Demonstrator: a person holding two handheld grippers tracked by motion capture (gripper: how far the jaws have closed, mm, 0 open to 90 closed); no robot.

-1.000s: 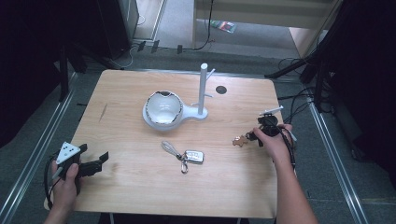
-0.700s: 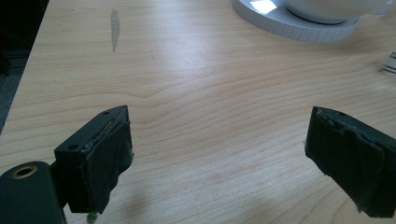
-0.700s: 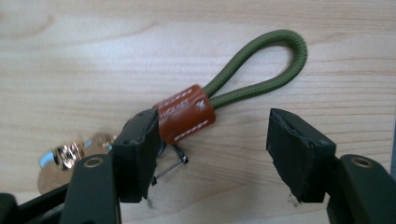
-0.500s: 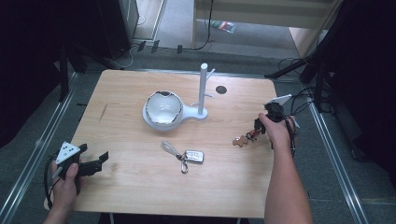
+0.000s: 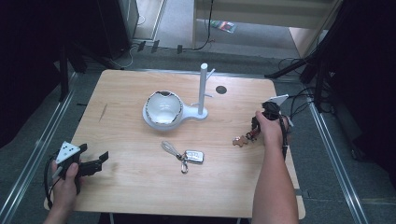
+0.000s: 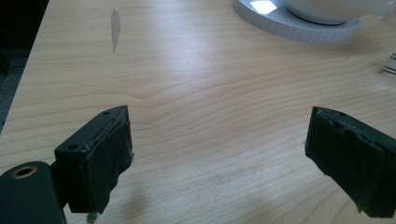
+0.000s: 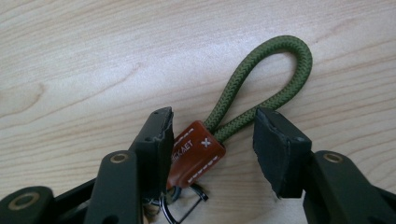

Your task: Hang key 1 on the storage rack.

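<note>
While grey floor, metal rails and trailing black cables ring it, the pale wooden table (image 5: pixel 140 186) carries a white bowl (image 5: pixel 163 108) on a white stand with an upright post (image 5: pixel 202 91) near its middle, and a car key fob on a grey loop (image 5: pixel 187 156) nearer the person. At the right edge lies the keychain with an olive-green cord loop and a brown stitched leather tab (image 7: pixel 243 107), its metal ring toward the gripper. The right gripper (image 7: pixel 212 140) has just been closing its jaws; they stand partly open around the tab, one pad touching it, the other apart. Resting at the near left corner, the left gripper (image 6: pixel 219 154) holds its jaws wide with nothing between.
</note>
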